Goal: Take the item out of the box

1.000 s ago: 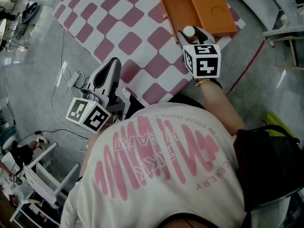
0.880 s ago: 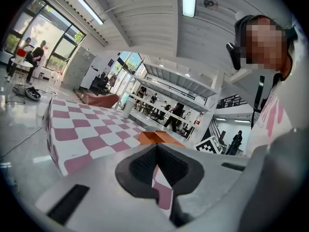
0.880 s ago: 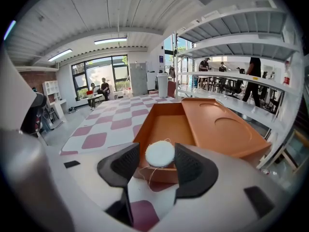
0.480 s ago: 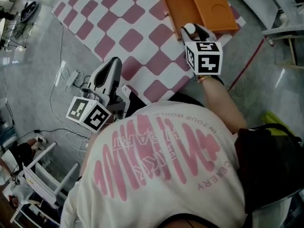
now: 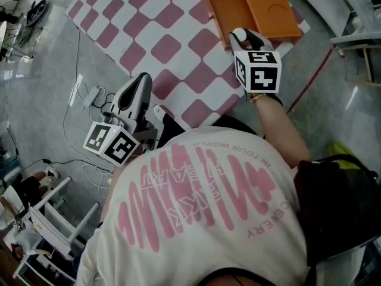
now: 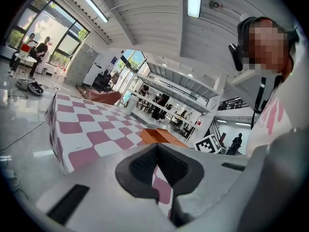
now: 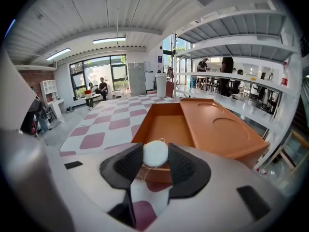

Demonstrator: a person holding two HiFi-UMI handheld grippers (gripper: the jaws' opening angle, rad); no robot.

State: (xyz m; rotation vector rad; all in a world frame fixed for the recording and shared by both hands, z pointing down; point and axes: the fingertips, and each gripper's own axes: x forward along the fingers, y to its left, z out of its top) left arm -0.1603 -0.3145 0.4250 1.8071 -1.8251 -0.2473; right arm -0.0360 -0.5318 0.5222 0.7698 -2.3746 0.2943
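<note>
An orange box (image 5: 226, 11) lies open on the pink-and-white chequered table (image 5: 172, 46), its lid (image 5: 271, 8) flat to the right. The box's inside (image 7: 161, 124) looks bare. My right gripper (image 5: 245, 39) hovers just in front of the box's near wall. Its jaws are closing, and a small white ball (image 7: 155, 153) sits between them with both pads against it. The ball (image 5: 237, 37) also shows at the gripper's tip in the head view. My left gripper (image 5: 138, 91) hangs off the table's near-left edge, its jaws (image 6: 155, 148) shut and holding nothing.
Cables and a power strip (image 5: 89, 97) lie on the grey floor left of the table. White frames (image 5: 53, 219) stand at the lower left. A red line (image 5: 309, 82) runs along the floor right of the table. A white cup (image 7: 161, 84) stands at the table's far end.
The right gripper has shifted slightly to the right with the white ball still at its tip. The left gripper has stayed where it was.
</note>
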